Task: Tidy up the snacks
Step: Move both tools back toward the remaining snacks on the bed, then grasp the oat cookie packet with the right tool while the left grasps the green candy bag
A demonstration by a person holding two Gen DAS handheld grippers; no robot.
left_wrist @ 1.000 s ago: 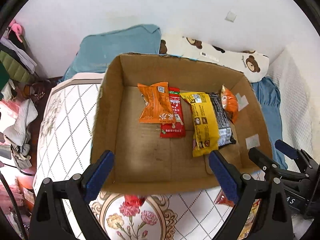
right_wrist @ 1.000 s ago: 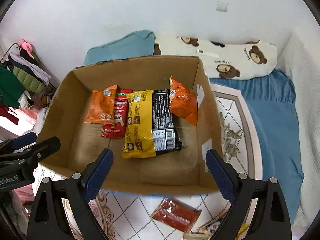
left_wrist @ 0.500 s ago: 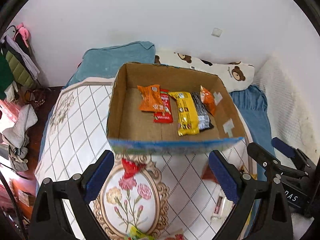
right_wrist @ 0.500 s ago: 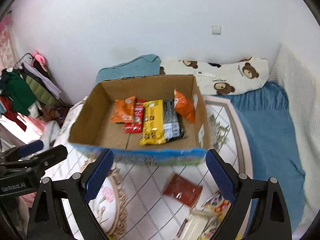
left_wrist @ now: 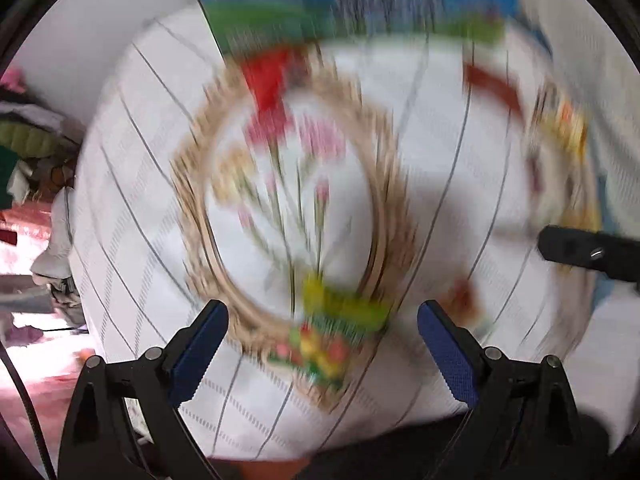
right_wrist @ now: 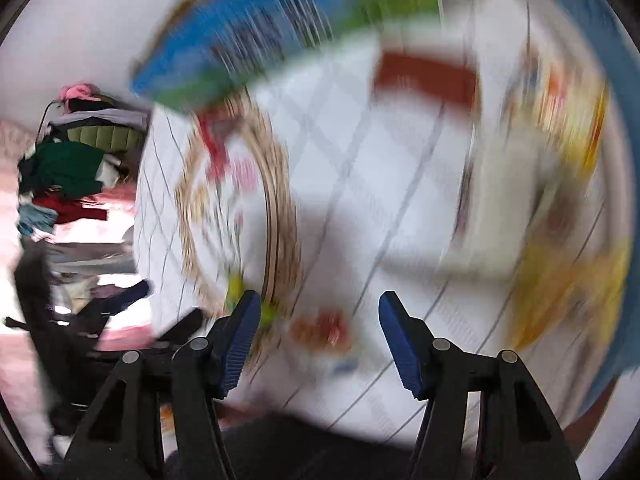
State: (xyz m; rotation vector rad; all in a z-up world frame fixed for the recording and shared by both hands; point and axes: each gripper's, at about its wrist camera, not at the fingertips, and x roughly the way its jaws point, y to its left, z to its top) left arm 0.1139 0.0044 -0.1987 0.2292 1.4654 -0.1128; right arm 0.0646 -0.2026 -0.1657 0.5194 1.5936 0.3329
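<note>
Two frames, both badly motion-blurred; no brand, label or writing can be read anywhere.

Left wrist view: left tool (left_wrist: 322, 312) has its blue-padded jaws spread wide, with nothing clamped. Just past the tips lies a green-and-yellow snack packet (left_wrist: 336, 328) with red and yellow print, smeared and illegible; whether it is touched I can't tell. It lies on the white quilted bedcover with grey diamond lines (left_wrist: 120, 220), at the near rim of a tan oval floral medallion (left_wrist: 384, 184). A small red-orange packet (left_wrist: 460, 300) lies just right of it. A black part of the right tool juts in from the right edge. Farther off are a bright red packet (left_wrist: 268, 80) and a dark red flat packet (left_wrist: 492, 84). At the top is the blue-and-green printed side of the cardboard box (left_wrist: 340, 0), cut off, so its inside is hidden.

Right wrist view: right tool (right_wrist: 320, 304) has jaws partly apart that have just been closing, with nothing pinched. The small red-orange packet shows in the gap beyond the tips, apart from the pads as far as the blur allows. To the right lie a white oblong packet (right_wrist: 500, 208) and a heap of yellow packets (right_wrist: 568, 280), with no outlines separable. The dark red packet lies beyond, near the box side. The box print has dark streaks, possibly text or a barcode, unreadable. A pile of clothes (right_wrist: 68, 168) sits at far left.
</note>
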